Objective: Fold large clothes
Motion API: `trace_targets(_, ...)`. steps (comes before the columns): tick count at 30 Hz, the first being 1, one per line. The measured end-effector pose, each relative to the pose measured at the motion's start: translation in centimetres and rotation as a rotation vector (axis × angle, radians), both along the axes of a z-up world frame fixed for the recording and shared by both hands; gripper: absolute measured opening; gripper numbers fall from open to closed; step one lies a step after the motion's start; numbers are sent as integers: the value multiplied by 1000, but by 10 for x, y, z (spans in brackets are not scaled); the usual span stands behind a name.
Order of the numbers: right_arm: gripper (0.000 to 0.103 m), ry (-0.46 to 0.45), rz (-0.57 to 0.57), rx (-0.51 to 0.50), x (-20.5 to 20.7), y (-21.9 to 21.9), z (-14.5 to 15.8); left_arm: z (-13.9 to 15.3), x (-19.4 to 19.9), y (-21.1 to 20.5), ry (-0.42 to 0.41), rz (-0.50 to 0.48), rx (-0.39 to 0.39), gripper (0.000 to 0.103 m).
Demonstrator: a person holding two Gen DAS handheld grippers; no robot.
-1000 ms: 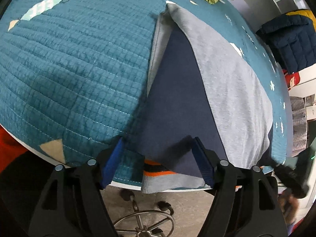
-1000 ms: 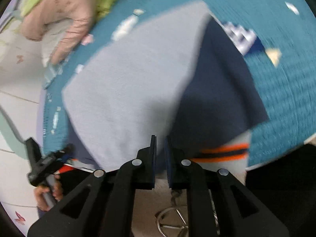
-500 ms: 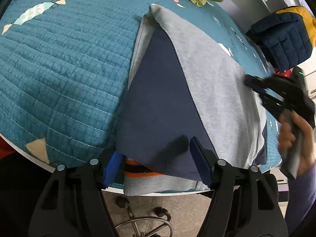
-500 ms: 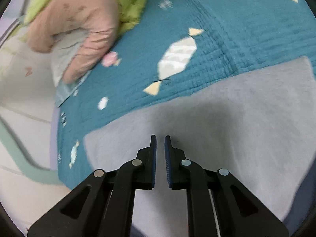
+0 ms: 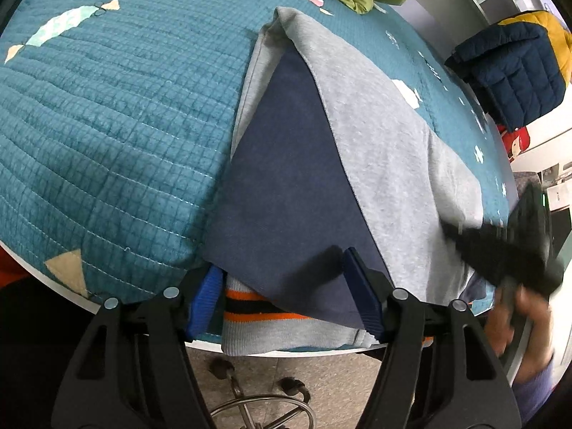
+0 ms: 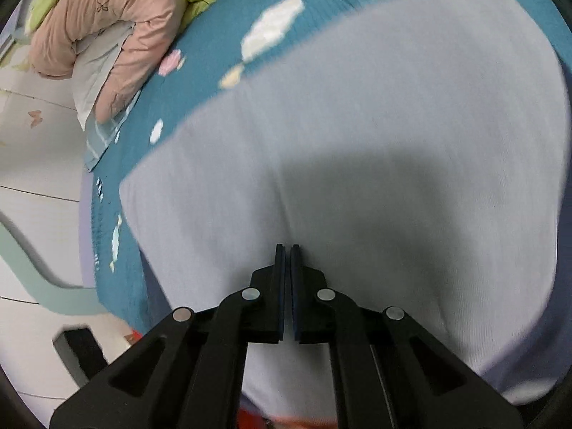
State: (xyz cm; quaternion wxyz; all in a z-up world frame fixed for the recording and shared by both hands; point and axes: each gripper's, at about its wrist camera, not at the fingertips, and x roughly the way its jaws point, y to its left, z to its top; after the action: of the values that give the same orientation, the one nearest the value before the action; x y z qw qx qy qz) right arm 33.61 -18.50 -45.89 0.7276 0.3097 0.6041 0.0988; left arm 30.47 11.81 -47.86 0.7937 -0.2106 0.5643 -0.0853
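right gripper [image 6: 287,250] fingers nearly together | over grey garment [image 6: 375,136] (blurred) | teal quilt [image 6: 221,35] beneath

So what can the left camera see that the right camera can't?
Only the left view shows the sweater's navy panel, its orange-striped hem, the chair base, the padded jacket and the open left tongs. Only the right view shows the pink pillow in full, the floor and the shut right tongs up close. Both show the grey sweater on the teal quilt.
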Motion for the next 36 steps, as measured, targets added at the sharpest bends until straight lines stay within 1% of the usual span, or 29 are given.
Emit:
trace_targets(2, 1, -15, 5, -24, -21, 1, 2, 0, -2, 4, -1, 6, -13, 65)
trace_targets(5, 1, -11, 1, -23, -46, 2, 0, -1, -5, 10, -2, 10, -21, 63)
trace_targets(7, 1, -31, 4, -28, -52, 3, 0, -2, -6, 13, -1, 20, -35, 62)
trace_targets(10, 1, -35, 5, -14, -50, 0, -3, -2, -7, 15, 1, 25, -31, 59)
trace_targets(11, 1, -39, 10, -8, -49, 0, -4, -1, -6, 15, 1, 25, -26, 52)
trace_targets(12, 1, -48, 14, -2, -50, 0, -4, -2, -6, 17, 0, 27, -15, 48)
trace_targets(13, 1, -56, 14, 2, -50, 0, -4, -3, -6, 20, 3, 33, -18, 42)
trace_targets(14, 1, -67, 19, 7, -52, -1, -3, -4, -6, 25, 10, 45, -41, 40)
trace_targets(15, 5, -79, 28, 12, -54, -2, -1, -4, -6, 28, 15, 55, -56, 37)
trace_targets(17, 6, -91, 43, -4, -58, -1, 4, -2, -6, 30, 14, 61, -59, 32)
trace_targets(18, 11, -100, 58, -15, -59, 2, 7, -1, -7, 30, 9, 60, -56, 28)
trace_targets(19, 20, -117, 86, -31, -60, 8, 11, 2, -8, 29, -5, 54, -50, 26)
trace_targets(20, 26, -137, 112, -46, -61, 14, 17, 9, -11, 29, -32, 49, -48, 22)
trace_targets(21, 34, -164, 139, -61, -63, 21, 24, 18, -14, 25, -71, 36, -60, 19)
trace_targets(22, 37, -190, 164, -73, -65, 27, 28, 27, -16, 22, -102, 24, -74, 18)
trace_targets(23, 38, -229, 195, -95, -67, 36, 36, 37, -16, 17, -119, 7, -81, 18)
trace_targets(25, 39, -297, 245, -113, -72, 51, 48, 48, -14, 11, -127, -15, -80, 17)
trace_targets(27, 41, -371, 300, -129, -79, 66, 61, 56, -11, 8, -128, -25, -105, 17)
trace_targets(28, 44, -421, 333, -146, -83, 75, 69, 59, -9, 7, -128, -26, -112, 17)
trace_targets(30, 51, -487, 388, -144, -91, 87, 80, 64, -7, 3, -129, -33, -128, 17)
trace_targets(32, 54, -514, 423, -122, -95, 98, 83, 67, -6, 1, -120, -32, -152, 17)
trace_targets(34, 58, -520, 468, -108, -94, 111, 81, 70, -4, -3, -116, -30, -157, 17)
trace_targets(36, 58, -518, 501, -136, -89, 124, 75, 72, -2, -6, -111, -33, -158, 17)
